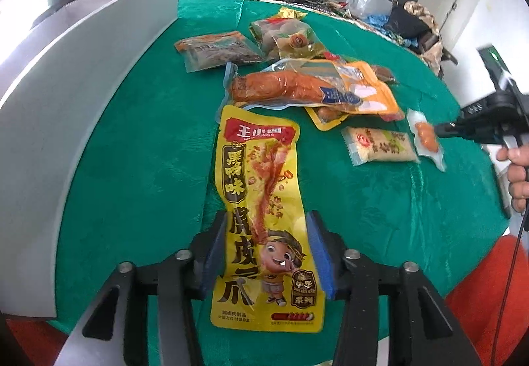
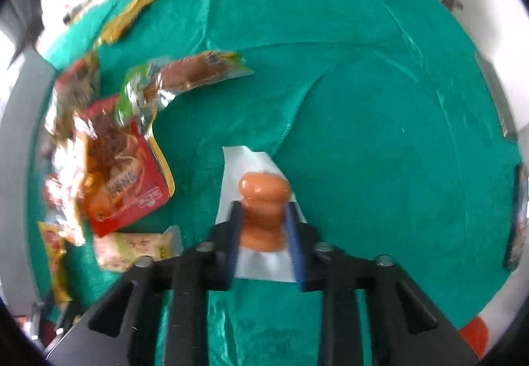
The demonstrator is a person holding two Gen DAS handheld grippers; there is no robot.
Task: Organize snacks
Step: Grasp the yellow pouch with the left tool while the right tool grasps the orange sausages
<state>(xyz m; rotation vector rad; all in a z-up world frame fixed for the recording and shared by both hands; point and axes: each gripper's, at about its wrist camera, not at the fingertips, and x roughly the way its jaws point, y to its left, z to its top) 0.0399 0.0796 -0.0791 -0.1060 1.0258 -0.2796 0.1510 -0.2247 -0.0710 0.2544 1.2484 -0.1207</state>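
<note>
Right gripper (image 2: 261, 223) pinched the clear-wrapped orange sausage pack (image 2: 263, 190); left gripper (image 1: 264, 253) squeezed the long yellow foil snack pouch (image 1: 261, 200) between its pads.

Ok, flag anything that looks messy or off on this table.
The snacks are not sorted: several packets lie overlapped in a loose heap mid-cloth. The yellow packet lies between the left gripper fingers, bowed in the middle. The right gripper pinches the sausage pack. Nothing looks spilled or torn.
</note>
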